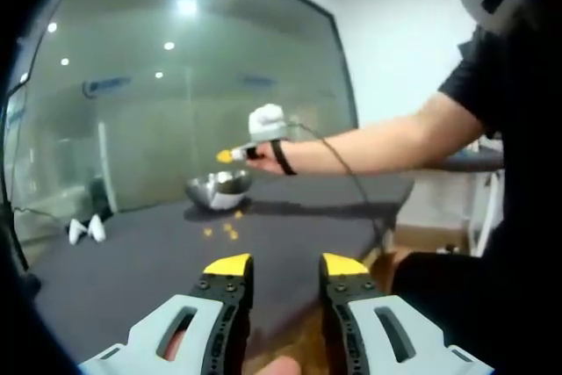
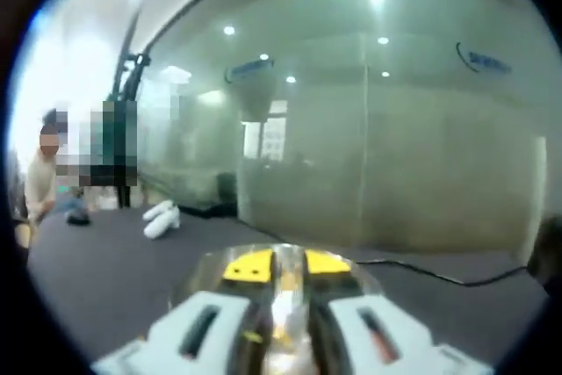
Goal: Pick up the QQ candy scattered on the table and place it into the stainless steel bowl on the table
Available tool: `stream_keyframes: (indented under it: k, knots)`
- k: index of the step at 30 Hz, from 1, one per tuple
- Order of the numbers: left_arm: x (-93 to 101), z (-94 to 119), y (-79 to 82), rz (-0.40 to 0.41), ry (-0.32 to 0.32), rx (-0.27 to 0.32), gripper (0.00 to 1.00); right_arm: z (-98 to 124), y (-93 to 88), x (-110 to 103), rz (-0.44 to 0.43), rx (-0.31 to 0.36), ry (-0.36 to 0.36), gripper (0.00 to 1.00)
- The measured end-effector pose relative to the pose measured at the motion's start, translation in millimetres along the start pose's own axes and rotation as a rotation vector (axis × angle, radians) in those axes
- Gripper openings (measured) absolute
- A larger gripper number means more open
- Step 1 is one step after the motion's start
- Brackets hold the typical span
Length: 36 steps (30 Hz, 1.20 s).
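The stainless steel bowl stands far off on the dark grey table. Several small orange QQ candies lie scattered just in front of it. My left gripper hangs open near the table's front edge, with nothing between its yellow tips. A person's outstretched arm holds my right gripper just above the bowl. In the right gripper view, my right gripper has its jaws close together on a small pale and orange piece that looks like a candy. The bowl's rim curves right beneath.
Two white objects lie near the table's far left side. A black cable runs across the table to the right of the bowl. A glass wall stands behind the table, and wooden floor shows below its front edge. A person sits at the far left.
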<state>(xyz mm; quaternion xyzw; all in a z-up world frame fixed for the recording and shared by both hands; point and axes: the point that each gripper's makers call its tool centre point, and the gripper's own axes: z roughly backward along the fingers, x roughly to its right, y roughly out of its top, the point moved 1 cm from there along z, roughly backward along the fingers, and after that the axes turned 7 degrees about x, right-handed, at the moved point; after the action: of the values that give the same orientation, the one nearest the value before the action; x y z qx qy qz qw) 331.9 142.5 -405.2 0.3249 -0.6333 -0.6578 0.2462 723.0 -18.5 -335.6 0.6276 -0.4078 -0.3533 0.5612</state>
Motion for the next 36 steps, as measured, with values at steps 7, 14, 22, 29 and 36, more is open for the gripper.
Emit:
stream_keyframes:
  k: [7,14,22,29,36]
  knots:
    - [-3.7,0,2.8,0.002,0.016,0.009,0.32,6,0.7,8,-0.005,-0.009,-0.022,0.18]
    - [0.6,2,0.7,0.003,0.010,0.002,0.32,13,1.6,5,-0.007,-0.008,-0.012,0.17]
    - [1.8,1,4.1,-0.002,0.007,0.007,0.32,30,10.4,-2,-0.003,0.003,0.022,0.17]
    - [2.2,-1,8.1,-0.015,0.004,0.011,0.32,94,12.7,1,0.007,0.067,0.049,0.19]
    - [2.1,-5,5.9,-0.006,0.002,0.017,0.32,146,-8.7,5,-0.032,0.031,0.056,0.19]
